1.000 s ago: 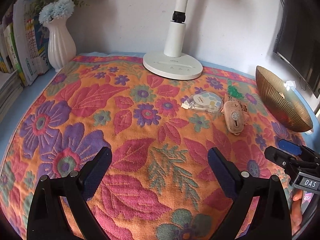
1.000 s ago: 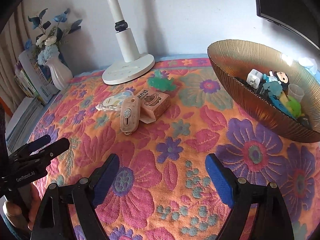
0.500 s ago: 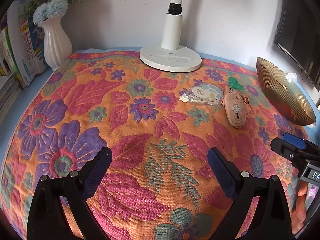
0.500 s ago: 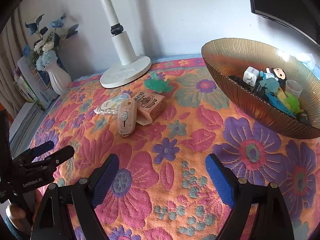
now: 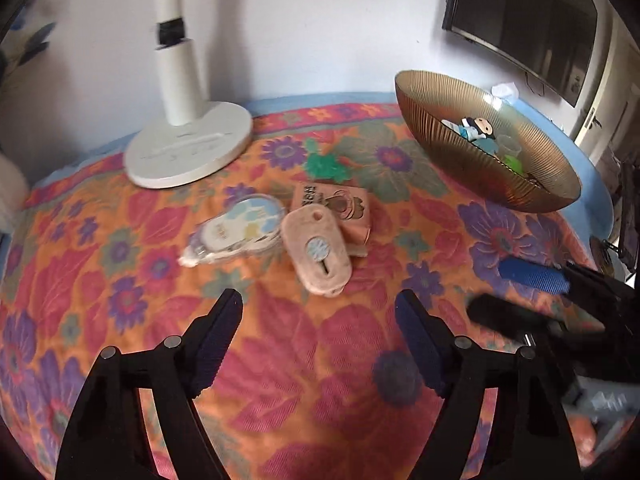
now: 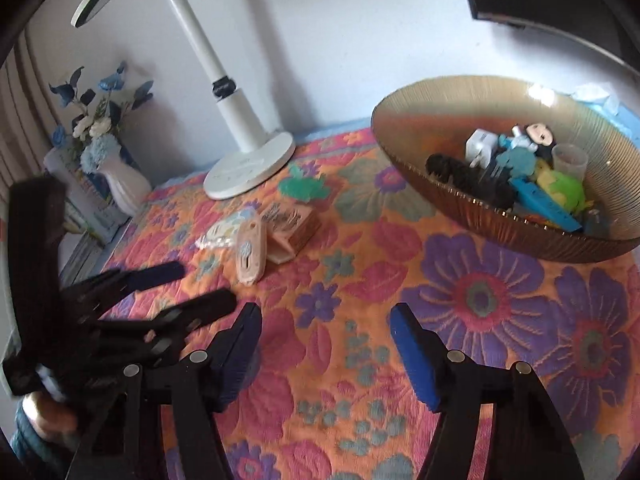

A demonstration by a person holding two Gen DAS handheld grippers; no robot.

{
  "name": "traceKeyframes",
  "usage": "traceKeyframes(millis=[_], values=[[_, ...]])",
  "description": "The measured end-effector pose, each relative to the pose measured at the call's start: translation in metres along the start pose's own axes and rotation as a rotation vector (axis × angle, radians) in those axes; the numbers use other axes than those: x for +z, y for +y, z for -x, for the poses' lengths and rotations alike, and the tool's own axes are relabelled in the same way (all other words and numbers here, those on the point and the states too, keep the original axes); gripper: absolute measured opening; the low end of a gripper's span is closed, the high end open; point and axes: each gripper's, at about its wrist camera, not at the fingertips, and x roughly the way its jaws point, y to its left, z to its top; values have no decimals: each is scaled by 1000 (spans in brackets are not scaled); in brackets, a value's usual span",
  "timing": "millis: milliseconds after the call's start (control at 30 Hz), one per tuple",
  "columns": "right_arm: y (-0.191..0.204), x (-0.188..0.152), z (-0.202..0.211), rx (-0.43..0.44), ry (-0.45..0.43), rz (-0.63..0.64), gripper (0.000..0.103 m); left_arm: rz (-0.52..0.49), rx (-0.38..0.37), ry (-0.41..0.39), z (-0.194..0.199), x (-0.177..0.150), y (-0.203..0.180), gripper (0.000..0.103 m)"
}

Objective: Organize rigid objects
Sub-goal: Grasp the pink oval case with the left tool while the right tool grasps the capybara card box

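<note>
Left wrist view: left gripper (image 5: pixel 318 312) spread wide, empty, above floral cloth (image 5: pixel 280 360). Just ahead: pink oval case (image 5: pixel 316 250), partly over tan printed box (image 5: pixel 332 204); tape dispenser (image 5: pixel 236 230) touching case on its left, somewhat blurred. Green flat piece (image 5: pixel 326 164) beyond. White lamp base (image 5: pixel 190 146) at rear. Ribbed amber bowl (image 5: pixel 480 148) rear right, small toys inside. Right gripper (image 5: pixel 516 292) at right edge, fingers apart.

Right wrist view: right gripper (image 6: pixel 326 326) wide, empty. Left gripper (image 6: pixel 184 286) blurred at left, parted. Pink oval case (image 6: pixel 251 252) leaning on tan printed box (image 6: pixel 292 222). Amber bowl (image 6: pixel 404 152) holding assorted toys; possibly a white charger (image 6: pixel 482 146) among them. Vase (image 6: pixel 120 180) far left.
</note>
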Motion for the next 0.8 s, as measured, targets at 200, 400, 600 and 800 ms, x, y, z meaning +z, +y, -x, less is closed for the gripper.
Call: traceKeyframes(millis=[200,400,600,800], values=[[-1,18,-7,20,102,-2,64,35,-18,32,-35,17,0,49],[9,35,-40,27,184,-43,67,89,-23,7,-6,-3,21,32],[34,54,-90,-31,204,44,70,146,68,-51,26,-37,53,32],[43,75,-120,-114,162,158,82,201,48,-83,31,-52,67,32]])
